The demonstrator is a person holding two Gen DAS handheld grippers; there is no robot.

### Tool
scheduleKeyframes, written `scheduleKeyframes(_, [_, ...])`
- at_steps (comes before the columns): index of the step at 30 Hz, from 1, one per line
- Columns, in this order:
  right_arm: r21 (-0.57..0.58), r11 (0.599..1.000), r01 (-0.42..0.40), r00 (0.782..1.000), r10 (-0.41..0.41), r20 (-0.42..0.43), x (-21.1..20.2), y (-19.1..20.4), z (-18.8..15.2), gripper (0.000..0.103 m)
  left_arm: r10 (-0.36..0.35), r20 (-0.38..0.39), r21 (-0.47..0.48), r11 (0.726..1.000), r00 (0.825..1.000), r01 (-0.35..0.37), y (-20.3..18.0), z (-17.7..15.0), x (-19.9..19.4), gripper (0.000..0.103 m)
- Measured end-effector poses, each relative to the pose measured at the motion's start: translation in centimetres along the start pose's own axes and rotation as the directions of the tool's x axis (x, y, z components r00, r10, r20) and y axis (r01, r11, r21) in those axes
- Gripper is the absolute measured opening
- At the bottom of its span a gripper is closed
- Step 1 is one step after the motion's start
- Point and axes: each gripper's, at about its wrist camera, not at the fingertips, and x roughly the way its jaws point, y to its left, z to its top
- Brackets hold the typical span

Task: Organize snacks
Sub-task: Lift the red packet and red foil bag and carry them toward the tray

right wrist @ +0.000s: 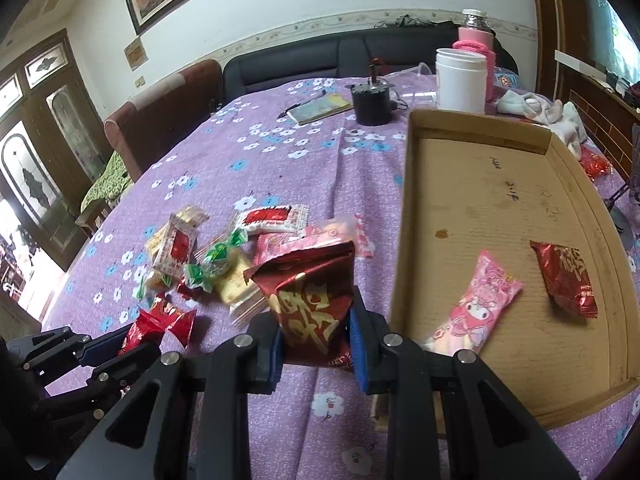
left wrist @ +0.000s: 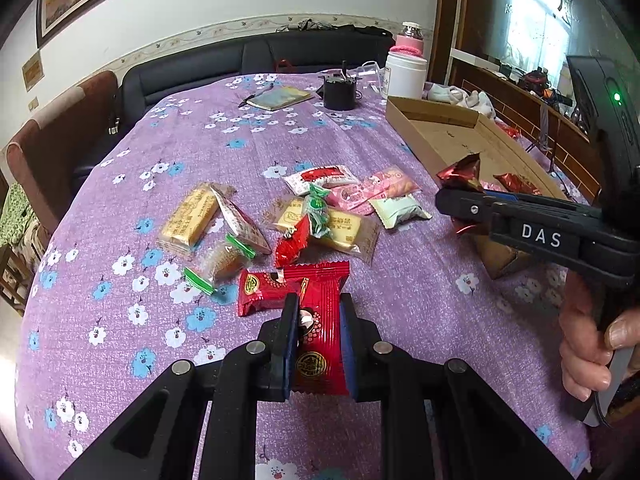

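Presently: right gripper (right wrist: pixel 314 344) clamped on dark red foil snack packet with gold lettering (right wrist: pixel 310 300), long axis upright, shallow brown cardboard tray (right wrist: pixel 404 216) just beside, rightward. Left gripper (left wrist: pixel 319 344) clamped on bright red plastic candy wrapper (left wrist: pixel 320 336), farther from tray.

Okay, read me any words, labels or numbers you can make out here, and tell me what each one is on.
"DAS": white letters on the right tongs.
Snack wrappers: printed characters, too distorted to read.
Cardboard tray: pen scribbles, too faint to read.
Wall plaque: too small to read.
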Motion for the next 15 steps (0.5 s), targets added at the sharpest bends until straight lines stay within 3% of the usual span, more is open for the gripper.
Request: scheduleKeyframes(15, [0.141, 0.990, -0.018, 0.997, 0.008, 0.073, -2.5, -4.1, 1.5, 0.026, -0.042, 0.013, -0.034, 0.999, 0.999, 0.042, 0.4, 2.0, -0.3, 0.019])
